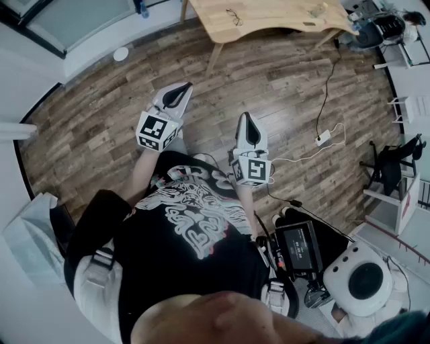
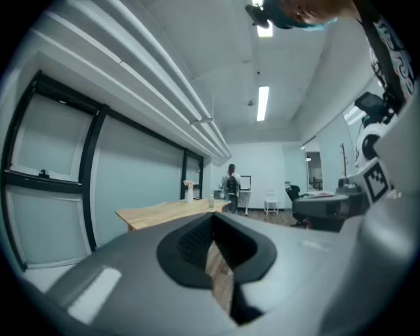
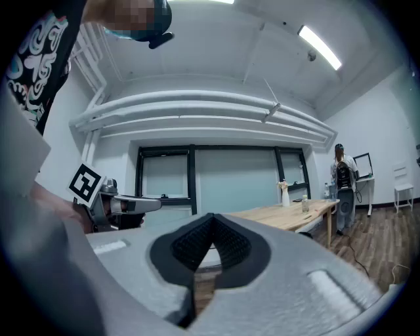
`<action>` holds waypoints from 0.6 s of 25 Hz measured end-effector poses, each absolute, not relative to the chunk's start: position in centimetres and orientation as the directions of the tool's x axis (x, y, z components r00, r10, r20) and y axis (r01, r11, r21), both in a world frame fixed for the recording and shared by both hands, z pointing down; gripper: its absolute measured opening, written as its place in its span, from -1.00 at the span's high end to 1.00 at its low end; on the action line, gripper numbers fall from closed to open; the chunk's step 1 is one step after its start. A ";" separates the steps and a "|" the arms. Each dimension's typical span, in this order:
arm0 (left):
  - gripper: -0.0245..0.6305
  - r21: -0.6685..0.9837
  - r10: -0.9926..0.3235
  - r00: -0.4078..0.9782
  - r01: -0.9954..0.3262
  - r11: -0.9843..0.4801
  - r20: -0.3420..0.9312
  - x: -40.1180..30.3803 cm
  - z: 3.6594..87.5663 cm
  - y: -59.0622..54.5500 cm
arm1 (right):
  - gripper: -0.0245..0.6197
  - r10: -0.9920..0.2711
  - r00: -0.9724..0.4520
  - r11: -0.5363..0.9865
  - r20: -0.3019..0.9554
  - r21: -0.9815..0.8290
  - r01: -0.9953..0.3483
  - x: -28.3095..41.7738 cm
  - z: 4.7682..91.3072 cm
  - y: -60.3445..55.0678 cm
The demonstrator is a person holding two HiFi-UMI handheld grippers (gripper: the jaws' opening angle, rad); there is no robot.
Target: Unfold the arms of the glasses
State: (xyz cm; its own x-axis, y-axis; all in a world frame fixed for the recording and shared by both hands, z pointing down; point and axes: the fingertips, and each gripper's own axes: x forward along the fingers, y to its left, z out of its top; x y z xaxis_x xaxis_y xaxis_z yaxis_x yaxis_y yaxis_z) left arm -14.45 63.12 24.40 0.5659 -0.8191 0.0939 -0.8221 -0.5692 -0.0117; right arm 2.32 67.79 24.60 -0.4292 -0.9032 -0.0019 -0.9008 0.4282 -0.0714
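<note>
We hold our left tongs (image 1: 180, 87) and right tongs (image 1: 246, 115) closed and empty, well apart from the glasses (image 1: 234, 16) on the worktop (image 1: 285, 15).

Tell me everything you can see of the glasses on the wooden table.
The glasses are a small pair with a thin dark frame; two lens rims can just be made out in the head view. They lie on the light wooden table, toward its left end, near the edge facing the person. Only the tabletop touches them. The left gripper and right gripper are well short of them. They are too small to tell whether the arms are folded.
</note>
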 end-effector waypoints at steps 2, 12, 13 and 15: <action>0.96 -0.015 -0.817 0.569 -0.820 -0.573 0.091 -14.3 24.3 63.1 | 0.93 -0.904 -0.427 0.426 -0.002 -0.071 -0.902 2.5 24.4 67.7; 0.96 -0.029 -0.808 0.577 -0.811 -0.584 0.116 -12.9 24.9 62.6 | 0.93 -0.908 -0.419 0.418 -0.012 -0.093 -0.903 4.2 24.2 67.4; 0.96 -0.028 -0.806 0.579 -0.810 -0.586 0.122 -12.6 25.0 62.6 | 0.93 -0.906 -0.422 0.422 -0.023 -0.106 -0.900 4.5 24.1 67.4; 0.96 -0.028 -0.802 0.583 -0.806 -0.591 0.131 -12.1 25.1 62.7 | 0.93 -0.901 -0.432 0.434 -0.043 -0.117 -0.893 4.8 23.8 67.6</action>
